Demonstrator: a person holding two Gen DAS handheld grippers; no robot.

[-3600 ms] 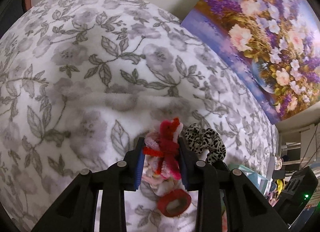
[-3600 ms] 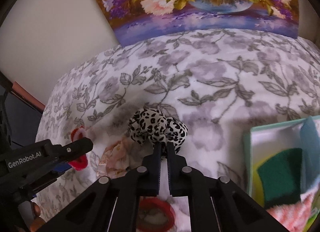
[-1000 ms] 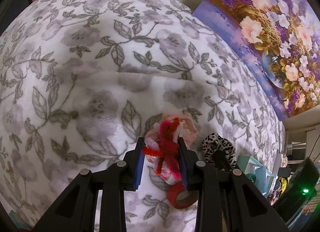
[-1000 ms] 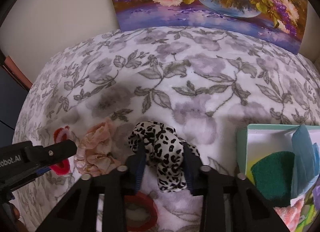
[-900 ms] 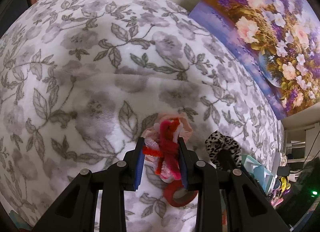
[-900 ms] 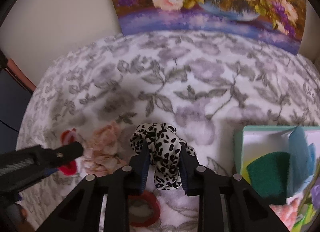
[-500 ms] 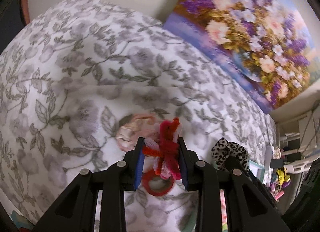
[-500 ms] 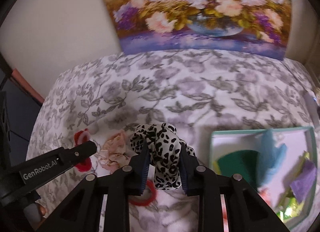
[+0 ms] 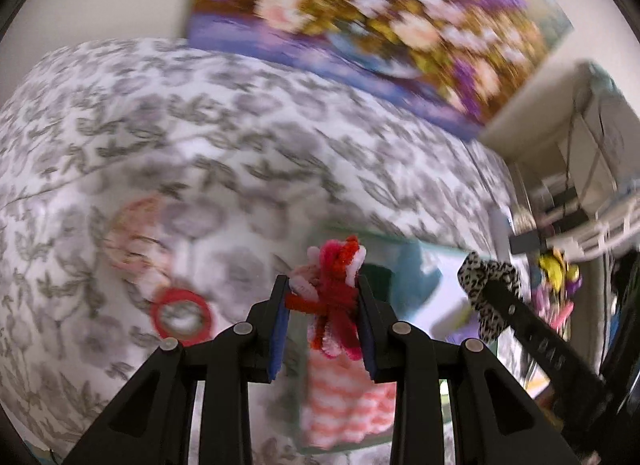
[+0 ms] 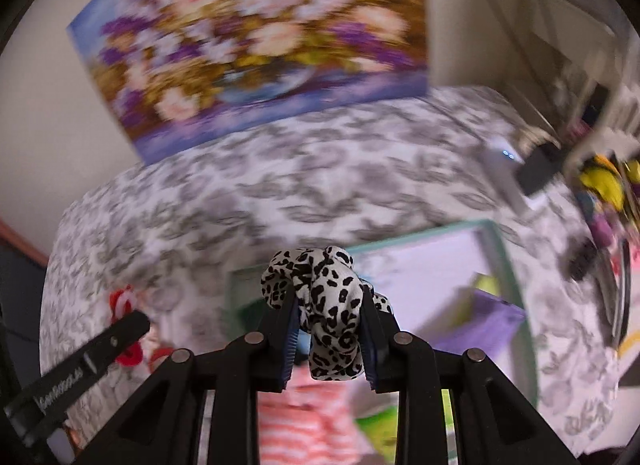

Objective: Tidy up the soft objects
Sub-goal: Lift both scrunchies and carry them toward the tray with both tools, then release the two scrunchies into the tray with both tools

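Note:
My left gripper [image 9: 322, 305] is shut on a red and pink fuzzy pipe-cleaner bundle [image 9: 334, 297], held in the air over the near left edge of a teal-rimmed box [image 9: 448, 251]. My right gripper [image 10: 329, 317] is shut on a black-and-white leopard scrunchie [image 10: 326, 305], held above the same box [image 10: 506, 261]. The scrunchie also shows at the right of the left wrist view [image 9: 486, 285]. The box holds a pink striped cloth [image 9: 344, 409], a purple piece [image 10: 480, 329] and other soft items. Both views are motion-blurred.
A pink scrunchie [image 9: 134, 233] and a red tape ring [image 9: 182, 315] lie on the grey floral blanket [image 9: 200, 125] to the left. A flower painting [image 10: 248, 45] leans on the wall behind. Cluttered shelves [image 10: 600, 145] stand at the right.
Both grippers have lifted and swung right, from over the blanket to over the box, each still holding its item. The pink scrunchie and red ring stayed on the blanket.

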